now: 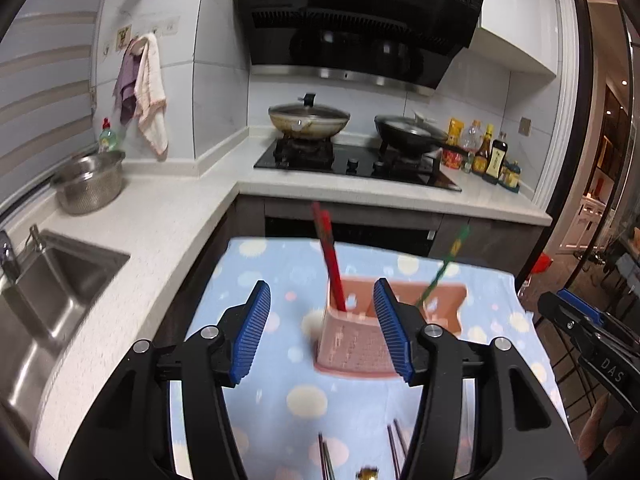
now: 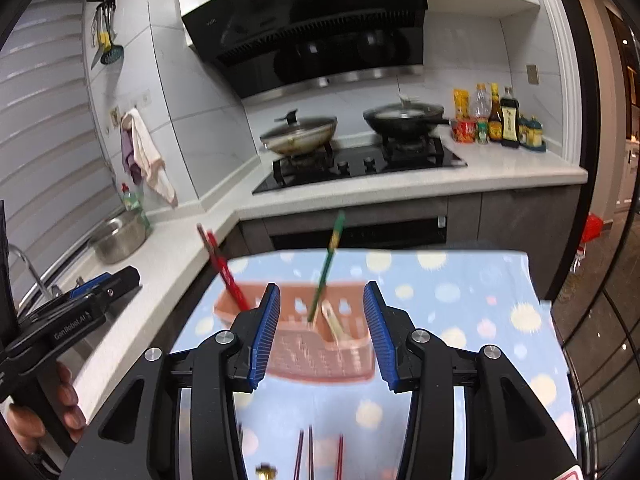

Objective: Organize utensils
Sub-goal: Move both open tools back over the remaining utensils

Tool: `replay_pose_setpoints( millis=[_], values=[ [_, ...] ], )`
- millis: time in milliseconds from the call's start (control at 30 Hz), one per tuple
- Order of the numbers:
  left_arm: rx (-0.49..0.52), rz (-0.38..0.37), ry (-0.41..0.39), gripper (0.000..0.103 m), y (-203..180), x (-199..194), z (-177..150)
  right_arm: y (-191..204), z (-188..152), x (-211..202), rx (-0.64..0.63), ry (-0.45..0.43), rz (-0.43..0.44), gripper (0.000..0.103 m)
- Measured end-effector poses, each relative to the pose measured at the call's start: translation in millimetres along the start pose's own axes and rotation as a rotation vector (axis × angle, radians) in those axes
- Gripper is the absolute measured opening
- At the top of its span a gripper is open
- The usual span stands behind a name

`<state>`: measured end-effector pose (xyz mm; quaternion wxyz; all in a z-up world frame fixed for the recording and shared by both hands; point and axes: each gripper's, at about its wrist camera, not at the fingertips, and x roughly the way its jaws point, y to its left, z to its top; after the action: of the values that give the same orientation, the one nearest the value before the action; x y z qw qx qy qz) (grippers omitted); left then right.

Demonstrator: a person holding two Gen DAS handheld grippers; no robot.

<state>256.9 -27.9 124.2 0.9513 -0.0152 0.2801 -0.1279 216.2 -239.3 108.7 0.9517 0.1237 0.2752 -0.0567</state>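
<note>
Left gripper (image 1: 322, 330): blue ribbed pads stand apart at a middling width, with nothing pressed between them. Right gripper (image 2: 322, 334): likewise parted, pads clear of everything. In each wrist view a pink utensil holder (image 1: 352, 344) sits at frame centre behind the gap, partly screened by the inner pad, and rests on a blue cloth with pale dots (image 1: 264, 264). Red chopsticks (image 1: 330, 258) lean up and left out of one end compartment; a green chopstick (image 2: 326, 270) leans out of another, and a pale utensil (image 2: 334, 322) lies inside, its kind not readable through blur. More dark chopsticks (image 2: 310, 456) lie loose on the cloth at the lower edge between the gripper arms, beside a small gold-coloured item (image 2: 266, 472) too cut off to name. In the right wrist view the left gripper's black body shows at the left edge, gripped by a hand (image 2: 48, 416). Beyond the cloth, a white counter (image 1: 160, 216) runs along the left with a steel sink (image 1: 52, 296) and a steel colander (image 1: 90, 184). Upper centre: a black hob (image 1: 352, 162) carrying two lidded pans under a black hood (image 1: 352, 20). Sauce bottles (image 1: 484, 152) stand to the hob's right; towels (image 1: 146, 92) hang on the wall at upper left.
</note>
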Motion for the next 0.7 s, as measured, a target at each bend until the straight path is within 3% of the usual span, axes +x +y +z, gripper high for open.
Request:
replay_pose_setpoints(
  millis=[500,700],
  values=[
    [-0.007,-0.005,0.257,0.051,7.7,-32.5,-160.8,-20.3,-180.3,-39.3,0.038,0.305,-0.066,0.043],
    [-0.024,0.015,0.336,0.051,14.8,-39.8,-205.9,-15.4,-228.4,-42.0,0.005,0.395,-0.062,0.043]
  ],
)
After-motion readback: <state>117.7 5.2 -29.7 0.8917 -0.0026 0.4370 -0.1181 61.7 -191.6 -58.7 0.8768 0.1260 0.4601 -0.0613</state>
